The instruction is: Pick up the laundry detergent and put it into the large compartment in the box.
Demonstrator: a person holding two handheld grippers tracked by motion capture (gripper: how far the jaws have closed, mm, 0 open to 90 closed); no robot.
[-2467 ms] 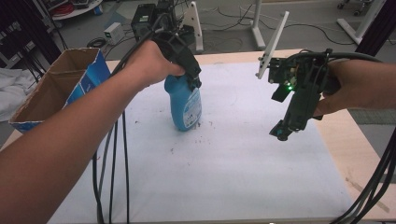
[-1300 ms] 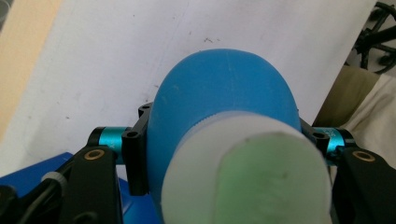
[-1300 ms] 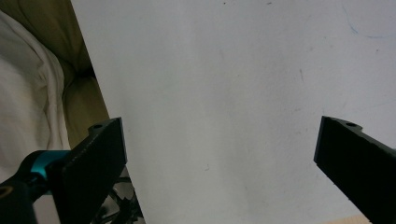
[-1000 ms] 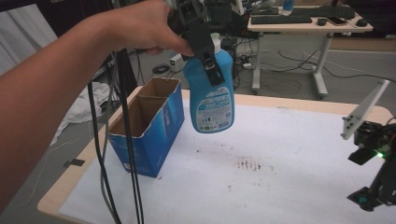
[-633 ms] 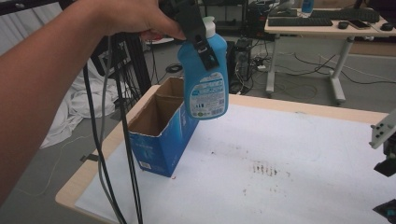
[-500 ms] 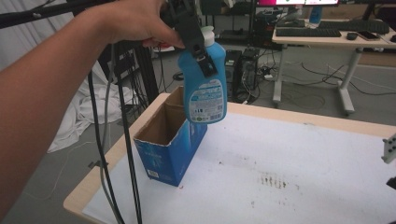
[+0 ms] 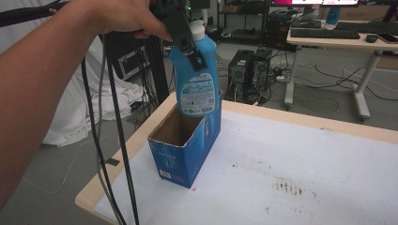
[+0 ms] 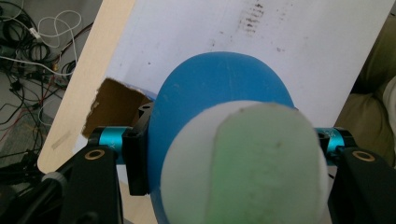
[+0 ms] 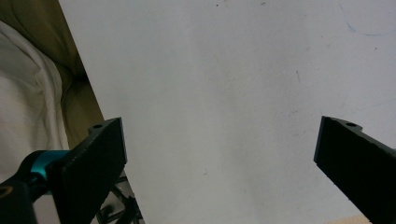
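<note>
Office clutter fills the background, with a computer tower point(image 7: 247, 65) on the floor and a keyboard point(image 7: 324, 33) on a far table, while up front sits the white-topped wooden desk point(image 7: 300, 154). The left gripper point(image 7: 180, 26) has its jaws clamped on the neck of a blue plastic bottle with a white cap point(image 7: 196, 77), so the bottle hangs straight below the jaws, right over the open top of a blue cardboard box point(image 7: 185, 143) standing at the desk's corner. The right gripper point(image 9: 219, 163) has its jaws wide apart, with just bare white desk surface between them.
</note>
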